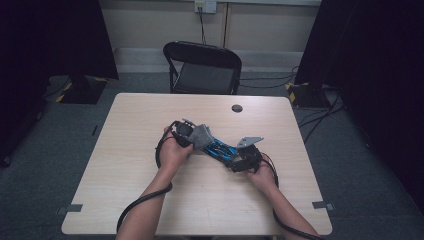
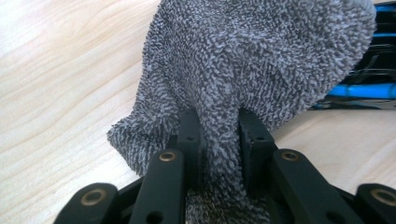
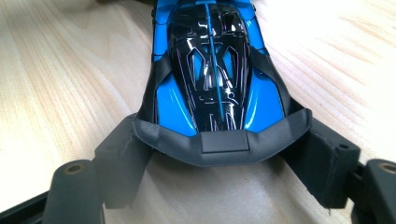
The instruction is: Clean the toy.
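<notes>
A blue and black toy car (image 1: pixel 220 149) lies on the wooden table (image 1: pixel 150 200) between my two hands. My right gripper (image 1: pixel 239 159) is shut on one end of it. In the right gripper view the jaws of my right gripper (image 3: pixel 222 156) press on both sides of the black bumper of the car (image 3: pixel 210 70). My left gripper (image 1: pixel 196 134) is shut on a grey terry cloth (image 1: pixel 202 133), which rests against the car's far end. In the left gripper view the cloth (image 2: pixel 261 60) bulges from my left gripper (image 2: pixel 218 121) and covers part of the car (image 2: pixel 369 88).
A black folding chair (image 1: pixel 202 67) stands behind the table's far edge. A small dark round disc (image 1: pixel 237 108) sits on the tabletop near the back. Cables (image 1: pixel 320 117) run over the floor at the right. Dark curtains hang on both sides.
</notes>
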Demonstrator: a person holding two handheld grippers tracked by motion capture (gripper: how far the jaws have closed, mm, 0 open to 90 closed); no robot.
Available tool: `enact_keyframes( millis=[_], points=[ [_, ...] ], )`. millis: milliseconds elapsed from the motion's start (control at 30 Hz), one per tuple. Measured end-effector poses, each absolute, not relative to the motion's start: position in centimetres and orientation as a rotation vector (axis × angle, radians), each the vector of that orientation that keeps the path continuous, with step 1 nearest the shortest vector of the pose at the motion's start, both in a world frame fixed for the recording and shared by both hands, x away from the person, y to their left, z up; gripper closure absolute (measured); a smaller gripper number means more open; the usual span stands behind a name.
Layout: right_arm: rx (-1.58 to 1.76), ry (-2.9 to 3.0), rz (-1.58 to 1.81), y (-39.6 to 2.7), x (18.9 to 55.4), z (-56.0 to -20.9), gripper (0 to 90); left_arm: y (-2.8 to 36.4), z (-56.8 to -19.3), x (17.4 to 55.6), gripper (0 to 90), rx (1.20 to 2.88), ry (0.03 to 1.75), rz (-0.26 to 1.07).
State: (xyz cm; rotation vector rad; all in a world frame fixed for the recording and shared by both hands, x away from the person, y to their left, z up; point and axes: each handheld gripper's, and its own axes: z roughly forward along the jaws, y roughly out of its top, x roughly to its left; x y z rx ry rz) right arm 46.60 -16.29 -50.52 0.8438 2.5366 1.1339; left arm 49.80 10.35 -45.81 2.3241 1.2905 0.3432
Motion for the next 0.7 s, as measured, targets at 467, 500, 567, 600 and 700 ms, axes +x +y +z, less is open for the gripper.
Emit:
enact_keyframes(
  millis=[467, 500, 567, 600, 700],
  points=[
    [0.844, 2.536, 1.133, -16.3, 46.6, -50.5, 25.3, 12.3, -46.4, 50.3, 73.8, 2.310, 1.359, 0.353],
    [0.845, 2.536, 1.133, -16.3, 46.6, -50.5, 25.3, 12.4, -46.4, 50.3, 73.7, 2.310, 1.368, 0.350],
    [0.844, 2.536, 1.133, -16.3, 46.6, -50.5, 25.3, 12.7, -46.4, 50.3, 73.7, 2.304, 1.377, 0.357],
    [0.844, 2.536, 1.133, -16.3, 46.6, -50.5, 25.3, 12.9, -46.4, 50.3, 73.7, 2.304, 1.385, 0.360],
    [0.844, 2.536, 1.132, -16.3, 46.6, -50.5, 25.2, 13.7, -46.4, 50.2, 73.8, 2.292, 1.400, 0.367]
  ],
)
